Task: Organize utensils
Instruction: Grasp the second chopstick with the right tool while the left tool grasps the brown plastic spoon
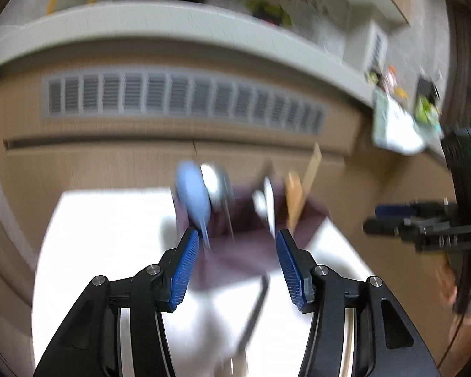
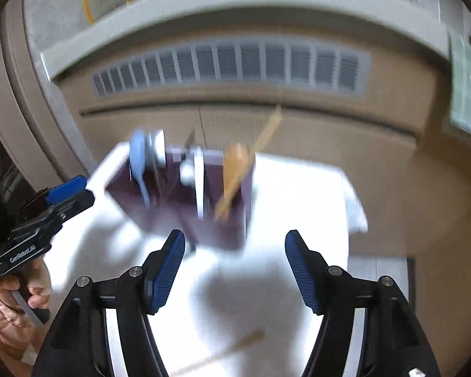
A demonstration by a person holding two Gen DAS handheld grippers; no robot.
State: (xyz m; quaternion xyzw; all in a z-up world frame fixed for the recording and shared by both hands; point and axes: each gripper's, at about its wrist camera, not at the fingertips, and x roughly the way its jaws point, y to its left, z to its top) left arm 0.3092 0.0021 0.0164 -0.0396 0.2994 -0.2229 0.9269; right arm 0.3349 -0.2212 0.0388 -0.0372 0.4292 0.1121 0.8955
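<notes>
Loose utensil on white table, both grippers empty, jaws apart

Dark utensil (image 1: 254, 311) lies flat on table (image 1: 103, 251), just before maroon holder (image 1: 235, 245) with spoons (image 1: 193, 194) standing in it. Looks thin, stiff, light, likely slippery; pinch mid-handle. Left gripper (image 1: 238, 264) and right gripper (image 2: 235, 267) hold nothing. Heavy blur.

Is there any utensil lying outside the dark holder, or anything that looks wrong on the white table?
Yes. A dark utensil lies loose on the white table before the dark holder, and a thin wooden stick also lies there. The pictures are blurred, so finer detail cannot be judged.
</notes>
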